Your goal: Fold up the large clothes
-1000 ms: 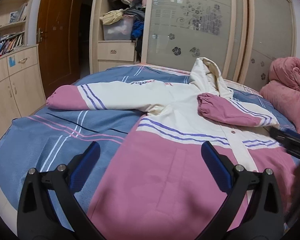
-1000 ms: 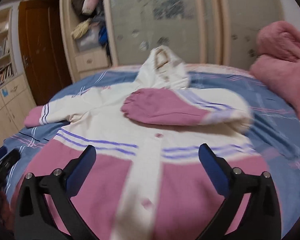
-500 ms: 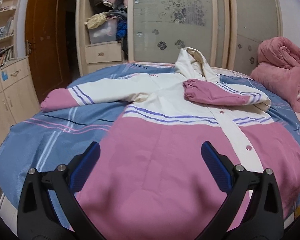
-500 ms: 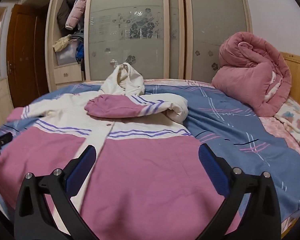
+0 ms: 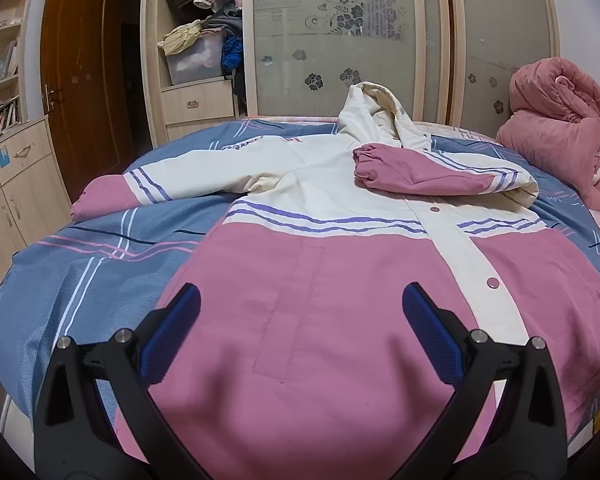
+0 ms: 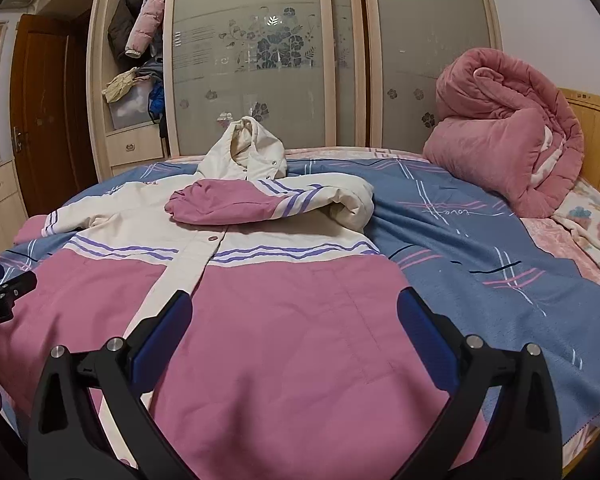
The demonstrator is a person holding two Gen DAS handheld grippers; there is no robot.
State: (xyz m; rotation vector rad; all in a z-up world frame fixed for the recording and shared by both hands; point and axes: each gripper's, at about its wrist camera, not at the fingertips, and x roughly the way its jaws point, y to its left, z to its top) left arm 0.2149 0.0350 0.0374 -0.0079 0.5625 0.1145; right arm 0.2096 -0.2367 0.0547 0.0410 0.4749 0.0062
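Observation:
A large pink and cream hooded jacket (image 5: 340, 280) lies front up on the bed, hood (image 5: 376, 116) at the far end. One sleeve (image 5: 432, 172) is folded across its chest; the other sleeve (image 5: 140, 188) stretches out to the left. My left gripper (image 5: 300, 320) is open and empty over the jacket's near left hem. My right gripper (image 6: 294, 320) is open and empty over the jacket (image 6: 284, 320) near its right hem. The left gripper also shows at the left edge of the right wrist view (image 6: 0, 292).
The bed has a blue striped sheet (image 5: 80, 272). A rolled pink quilt (image 6: 508, 136) lies at the far right by the wooden headboard (image 6: 596, 136). A wardrobe with glass sliding doors (image 5: 340, 40) stands behind the bed, and cabinets (image 5: 12, 184) at left.
Both grippers have pulled back toward the jacket's near hem and swung right. The jacket has not moved. Both stay open.

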